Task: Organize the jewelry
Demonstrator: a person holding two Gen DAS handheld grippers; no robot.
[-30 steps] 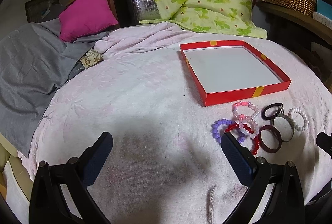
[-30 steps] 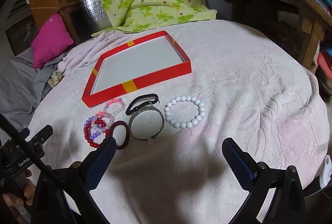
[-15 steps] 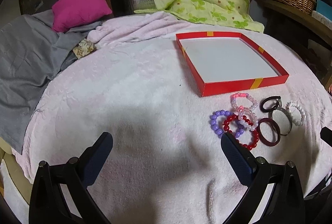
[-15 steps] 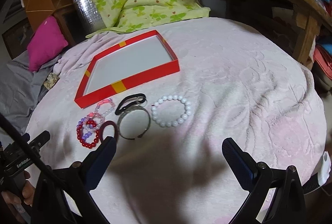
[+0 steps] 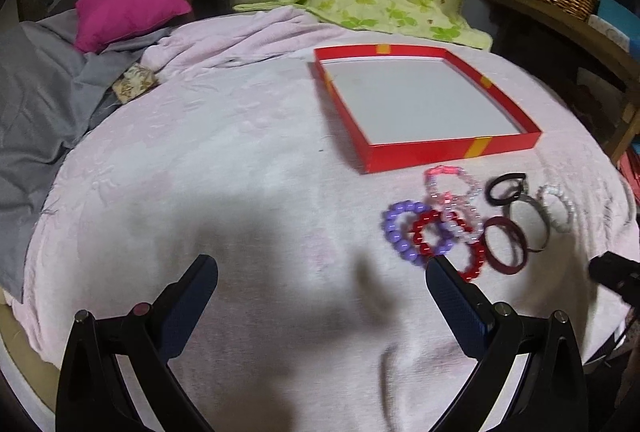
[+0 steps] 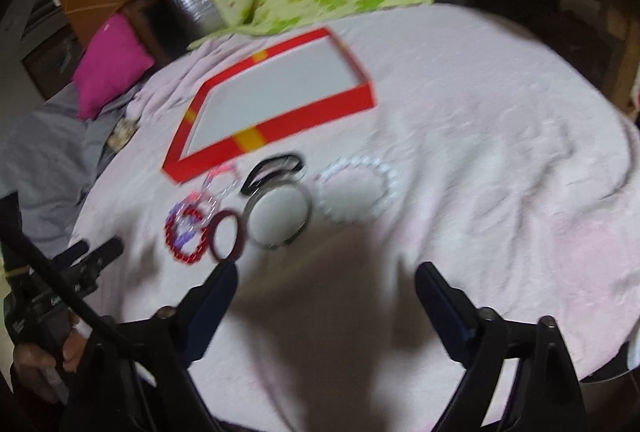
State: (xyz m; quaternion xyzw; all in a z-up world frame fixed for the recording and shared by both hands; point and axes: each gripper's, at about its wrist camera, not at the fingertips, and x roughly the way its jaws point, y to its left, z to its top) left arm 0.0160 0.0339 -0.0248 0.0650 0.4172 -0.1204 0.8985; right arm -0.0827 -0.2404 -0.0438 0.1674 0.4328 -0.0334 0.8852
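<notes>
A pale pink blanket [image 5: 200, 171] covers the round table. The red tray [image 5: 452, 151] lies toward its far edge, and bracelets [image 5: 444, 228] cluster just before the tray's near wall. Left gripper [image 5: 320, 296] and right gripper [image 6: 326, 296] hover spread wide, holding nothing.

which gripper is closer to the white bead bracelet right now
Right. The right gripper hangs open just short of the white bead bracelet, almost in line with it. The left gripper is open off to the bracelet's left, with the other bracelets between them.
</notes>
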